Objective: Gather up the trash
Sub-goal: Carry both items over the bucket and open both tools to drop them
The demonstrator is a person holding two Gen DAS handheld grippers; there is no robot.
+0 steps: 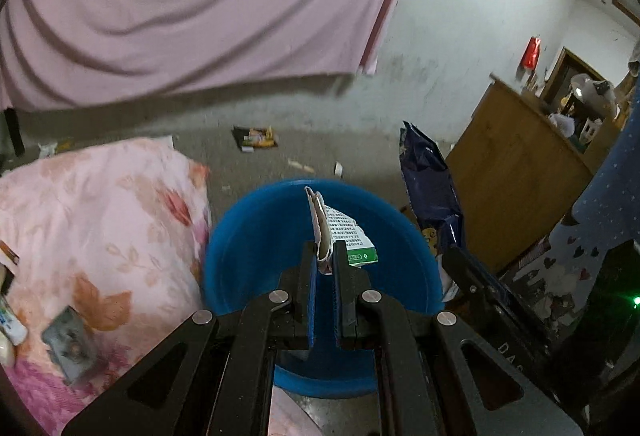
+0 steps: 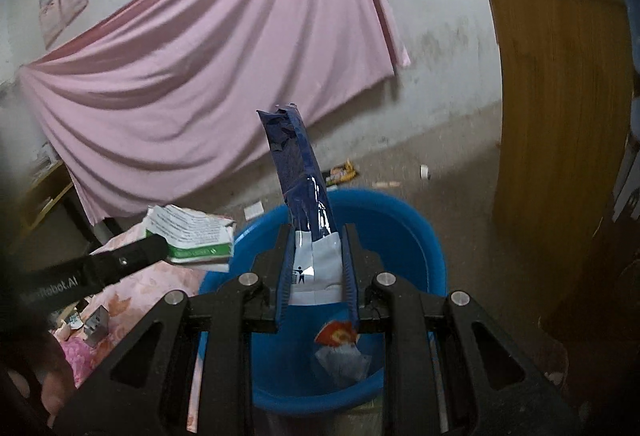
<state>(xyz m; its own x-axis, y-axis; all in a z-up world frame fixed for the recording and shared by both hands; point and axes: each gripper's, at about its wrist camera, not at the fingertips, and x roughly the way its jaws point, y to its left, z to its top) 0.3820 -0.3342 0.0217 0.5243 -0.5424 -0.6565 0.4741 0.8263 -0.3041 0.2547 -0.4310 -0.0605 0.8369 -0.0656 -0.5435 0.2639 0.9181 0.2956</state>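
My left gripper is shut on a flattened white and green carton and holds it above the blue bucket. In the right wrist view the carton hangs left of the bucket rim, at the tip of the left gripper. My right gripper is shut on a dark blue snack bag that stands up over the bucket. The bag also shows in the left wrist view. A red and white wrapper and crumpled plastic lie inside the bucket.
A pink floral quilt with a grey packet lies left of the bucket. On the floor behind are a yellow and black wrapper, a stick and a small white cup. A wooden cabinet stands right.
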